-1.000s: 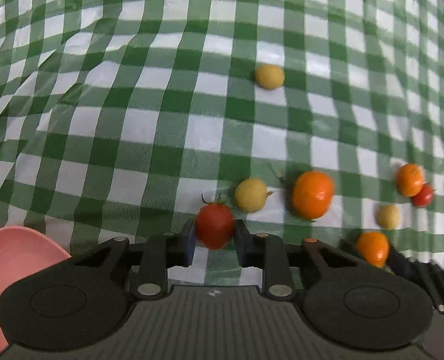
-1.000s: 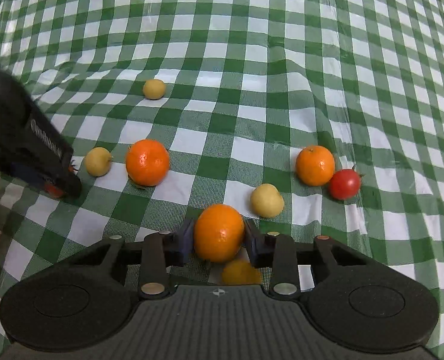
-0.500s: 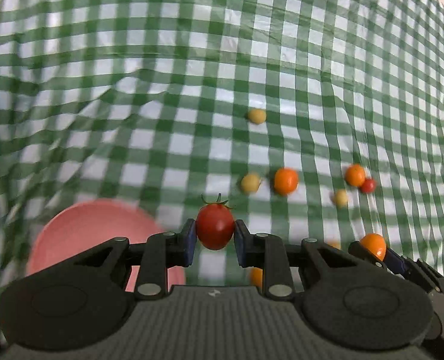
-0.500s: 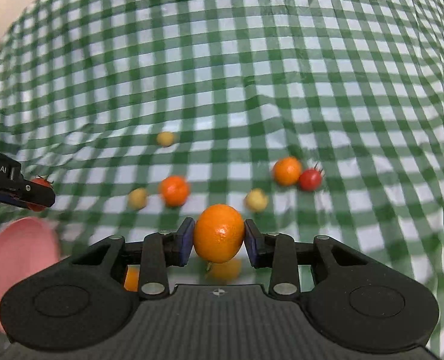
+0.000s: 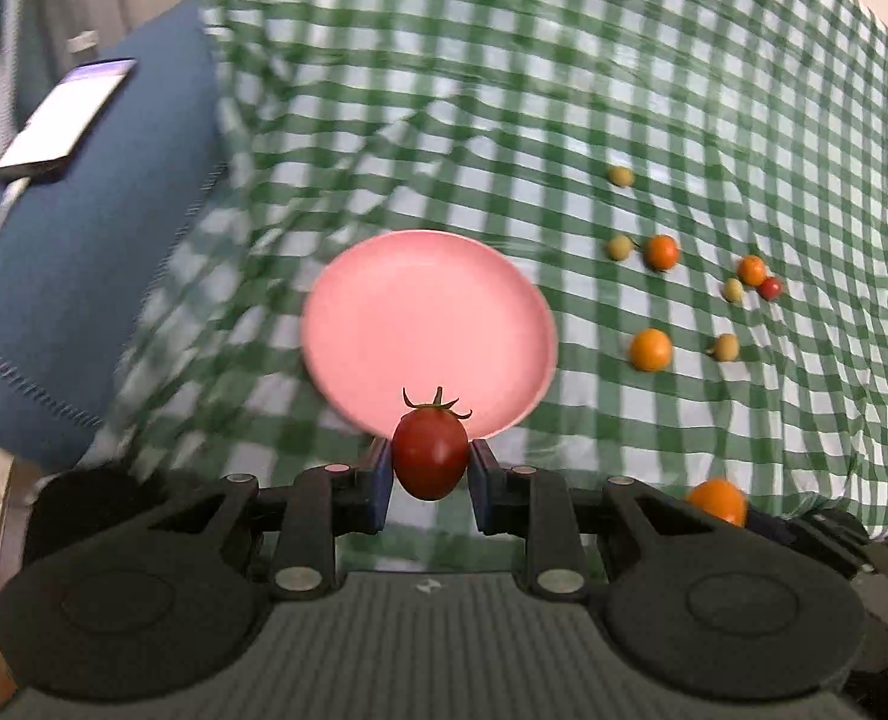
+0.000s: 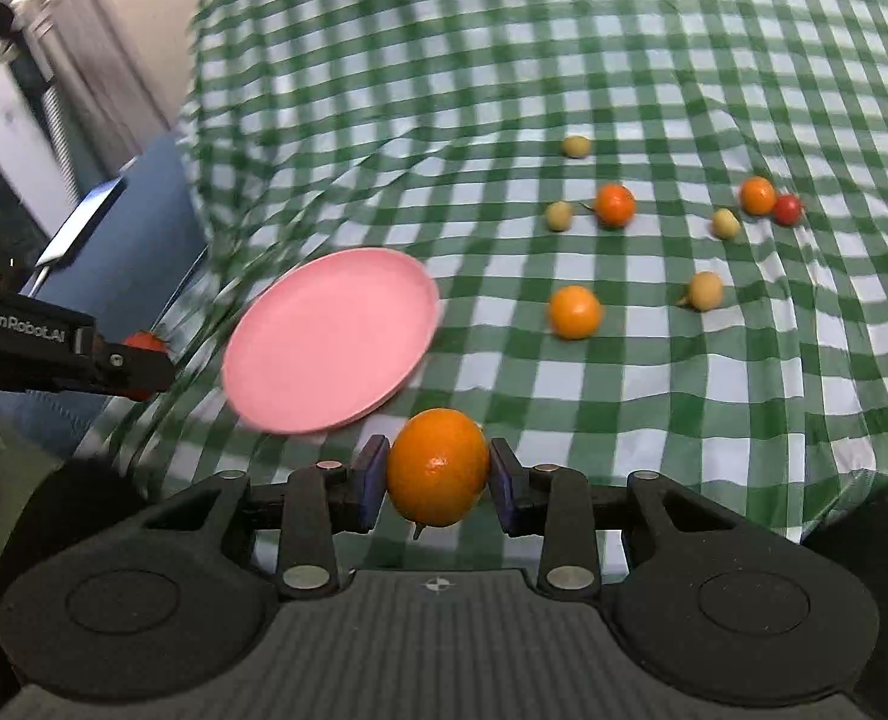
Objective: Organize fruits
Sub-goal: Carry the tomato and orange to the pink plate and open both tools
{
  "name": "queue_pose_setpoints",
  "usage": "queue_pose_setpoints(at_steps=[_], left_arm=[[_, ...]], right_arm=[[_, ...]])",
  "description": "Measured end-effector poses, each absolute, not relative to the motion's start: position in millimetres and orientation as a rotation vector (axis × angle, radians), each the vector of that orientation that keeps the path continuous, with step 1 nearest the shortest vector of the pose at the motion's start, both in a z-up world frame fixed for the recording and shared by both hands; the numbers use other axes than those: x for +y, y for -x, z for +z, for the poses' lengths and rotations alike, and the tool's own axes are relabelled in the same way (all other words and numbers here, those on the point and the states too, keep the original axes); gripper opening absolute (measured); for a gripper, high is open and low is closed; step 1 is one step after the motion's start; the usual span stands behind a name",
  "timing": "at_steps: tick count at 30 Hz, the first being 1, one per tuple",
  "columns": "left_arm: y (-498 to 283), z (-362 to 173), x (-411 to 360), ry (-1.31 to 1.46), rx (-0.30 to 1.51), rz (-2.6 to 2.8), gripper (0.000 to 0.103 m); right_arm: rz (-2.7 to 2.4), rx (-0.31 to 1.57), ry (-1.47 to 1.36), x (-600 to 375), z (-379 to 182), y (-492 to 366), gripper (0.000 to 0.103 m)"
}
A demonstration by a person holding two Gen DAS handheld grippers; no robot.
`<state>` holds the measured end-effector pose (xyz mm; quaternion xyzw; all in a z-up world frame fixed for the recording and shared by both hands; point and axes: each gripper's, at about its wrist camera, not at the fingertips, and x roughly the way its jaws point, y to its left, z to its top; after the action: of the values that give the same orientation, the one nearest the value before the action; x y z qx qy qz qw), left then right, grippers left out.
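Cloth (image 5: 654,60), green-and-white check and rumpled, covers the table; a blue cushion (image 5: 84,252) with a phone (image 5: 63,114) on it sits off its left edge. Plate (image 5: 426,324), pink and bare, lies on the cloth toward the left (blurred in both views). Left gripper (image 5: 431,474) is closed on a red tomato (image 5: 431,461), stem up, held in the air at the plate's near rim. Right gripper (image 6: 438,483) is clamped on an orange (image 6: 438,467), also raised, just near of the plate. Loose fruit lies right of the plate: another orange (image 6: 575,312) nearest, a yellow fruit (image 6: 705,290) beside it, farther back a second tomato (image 6: 788,209) touching a small orange (image 6: 757,195).
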<state>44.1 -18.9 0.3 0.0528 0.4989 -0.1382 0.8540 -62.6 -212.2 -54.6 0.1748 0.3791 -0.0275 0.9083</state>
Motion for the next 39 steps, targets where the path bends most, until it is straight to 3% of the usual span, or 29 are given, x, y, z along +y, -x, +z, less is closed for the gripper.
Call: queue_pose_setpoints(at_steps=[17, 39], left_arm=[[-8.0, 22.1, 35.4, -0.006, 0.95, -0.28, 0.03], [-45.3, -2.2, 30.3, 0.014, 1.043, -0.257, 0.03]], right_arm=[[-0.055, 0.708, -0.21, -172.5, -21.5, 84.4, 0.037], [-0.047, 0.762, -0.174, -177.9, -35.1, 53.7, 0.037]])
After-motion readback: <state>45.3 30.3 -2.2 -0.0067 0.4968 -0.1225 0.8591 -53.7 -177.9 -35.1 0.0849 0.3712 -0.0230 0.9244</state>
